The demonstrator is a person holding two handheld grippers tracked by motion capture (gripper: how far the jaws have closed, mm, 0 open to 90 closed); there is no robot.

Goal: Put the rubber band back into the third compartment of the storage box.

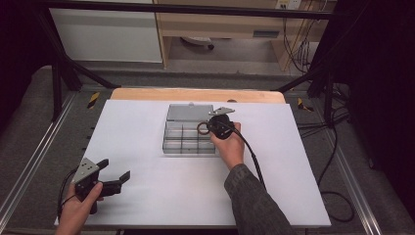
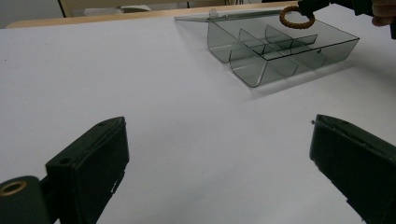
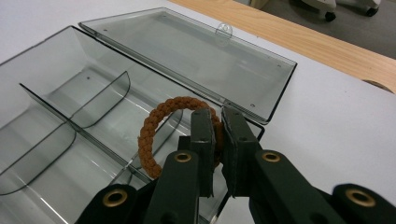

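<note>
A clear smoky plastic box [image 1: 189, 141] with several compartments lies open in the middle of the white table, its lid [image 3: 187, 51] flat behind it. A brown braided ring [image 3: 150, 125] hangs over the box's far right compartments, pinched by my right gripper [image 3: 215, 115], which is shut on the ring's edge. From above, the right gripper [image 1: 209, 128] sits at the box's right rim with the ring [image 1: 202, 128] just left of it. My left gripper [image 1: 115, 170] rests near the front left of the table, jaws wide open with nothing between them [image 2: 217, 123]. The ring [image 2: 296, 17] also shows far off above the box [image 2: 280, 51].
A white sheet [image 1: 147, 196] covers the table, with a strip of bare wood [image 1: 195, 94] along the far edge. A black cable [image 1: 252, 152] trails from the right gripper over the person's sleeve. Metal frame rails [image 1: 29, 161] run along both sides.
</note>
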